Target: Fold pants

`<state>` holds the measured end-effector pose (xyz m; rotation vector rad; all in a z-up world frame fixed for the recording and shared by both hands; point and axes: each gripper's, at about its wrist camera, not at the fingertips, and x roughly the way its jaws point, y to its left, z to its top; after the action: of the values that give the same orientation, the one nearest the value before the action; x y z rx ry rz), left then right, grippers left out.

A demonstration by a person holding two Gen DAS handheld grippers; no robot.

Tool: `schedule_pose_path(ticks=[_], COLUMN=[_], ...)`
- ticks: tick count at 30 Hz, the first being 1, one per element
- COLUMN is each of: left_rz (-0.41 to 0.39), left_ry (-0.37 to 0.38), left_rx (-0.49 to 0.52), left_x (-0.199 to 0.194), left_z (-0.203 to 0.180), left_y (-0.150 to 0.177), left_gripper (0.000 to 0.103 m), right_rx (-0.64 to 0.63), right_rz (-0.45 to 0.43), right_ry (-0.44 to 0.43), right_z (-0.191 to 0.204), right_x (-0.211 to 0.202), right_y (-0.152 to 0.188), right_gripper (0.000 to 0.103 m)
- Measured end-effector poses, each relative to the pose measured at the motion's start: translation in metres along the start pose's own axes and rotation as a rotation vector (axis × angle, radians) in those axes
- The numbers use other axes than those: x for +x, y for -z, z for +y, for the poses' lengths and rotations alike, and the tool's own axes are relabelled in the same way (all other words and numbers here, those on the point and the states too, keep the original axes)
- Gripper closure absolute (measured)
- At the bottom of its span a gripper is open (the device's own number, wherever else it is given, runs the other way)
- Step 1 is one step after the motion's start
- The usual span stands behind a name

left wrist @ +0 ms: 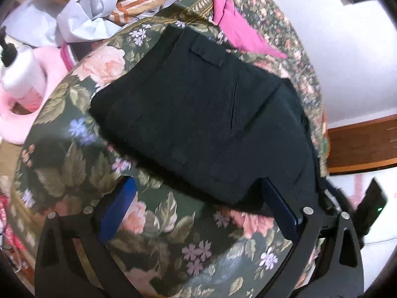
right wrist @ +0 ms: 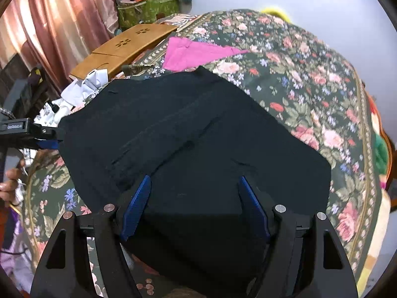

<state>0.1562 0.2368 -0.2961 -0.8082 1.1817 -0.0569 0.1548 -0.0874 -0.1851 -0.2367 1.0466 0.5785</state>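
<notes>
Curtain (right wrist: 49, 19) shows only by right gripper (right wrist: 193, 188). Both wide apart, holding nothing, left gripper (left wrist: 196, 191) too. Folded pants (left wrist: 198, 114) lie slanted on bedspread (left wrist: 153, 236).

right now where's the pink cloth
The pink cloth lies on the floral bedspread just beyond the far edge of the black pants, near the wooden board.

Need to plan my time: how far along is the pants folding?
Done: the black pants lie folded into a compact stack on the floral bedspread. In hand: nothing; the left gripper and right gripper are both open. Left: perhaps one tidying fold.
</notes>
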Motion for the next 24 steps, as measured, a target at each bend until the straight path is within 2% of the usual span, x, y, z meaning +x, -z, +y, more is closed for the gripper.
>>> schedule_pose_path(ticks=[4, 7, 9, 11, 13, 14, 16, 17, 18, 20, 24], left_rz=[0.015, 0.026, 0.028, 0.022, 0.007, -0.007, -0.023, -0.045, -0.075, -0.147, -0.272], left_ry=[0.135, 0.168, 0.159, 0.109, 0.019, -0.049, -0.087, -0.107, -0.147, -0.236, -0.357], left_rx=[-0.079, -0.109, -0.101, -0.06, -0.02, 0.018, 0.056, 0.078, 0.105, 0.188, 0.305], left_x=[0.009, 0.018, 0.023, 0.028, 0.031, 0.032, 0.034, 0.032, 0.028, 0.015, -0.013], left_z=[0.017, 0.021, 0.019, 0.012, 0.004, -0.002, -0.008, -0.013, -0.019, -0.033, -0.064], left_y=[-0.014, -0.027, -0.036, -0.043, -0.046, -0.047, -0.048, -0.046, -0.045, -0.04, -0.034], left_gripper=[0.002, 0.002, 0.002, 0.005, 0.029, 0.037, 0.054, 0.057, 0.069, 0.075, 0.082], right_rx=[-0.004, 0.007, 0.011, 0.017, 0.023, 0.026, 0.038, 0.045, 0.054, 0.086, 0.146], right_rz=[-0.001, 0.001, -0.002, -0.005, -0.008, -0.009, -0.015, -0.018, -0.021, -0.022, -0.055], right_ry=[-0.009, -0.025, -0.033, -0.04, -0.043, -0.044, -0.046, -0.048, -0.052, -0.062, -0.067], right_z=[0.003, 0.002, 0.001, 0.0, -0.001, -0.002, -0.004, -0.004, -0.006, -0.01, -0.024], right_x=[0.001, 0.003, 0.003, 0.003, 0.003, 0.002, 0.001, 0.0, -0.002, -0.006, -0.027], right_y=[0.001, 0.002, 0.002, 0.003, 0.003, 0.003, 0.003, 0.003, 0.003, 0.004, 0.013], right_gripper=[0.033, 0.033, 0.032, 0.032, 0.032, 0.032, 0.032, 0.033, 0.032, 0.032, 0.032])
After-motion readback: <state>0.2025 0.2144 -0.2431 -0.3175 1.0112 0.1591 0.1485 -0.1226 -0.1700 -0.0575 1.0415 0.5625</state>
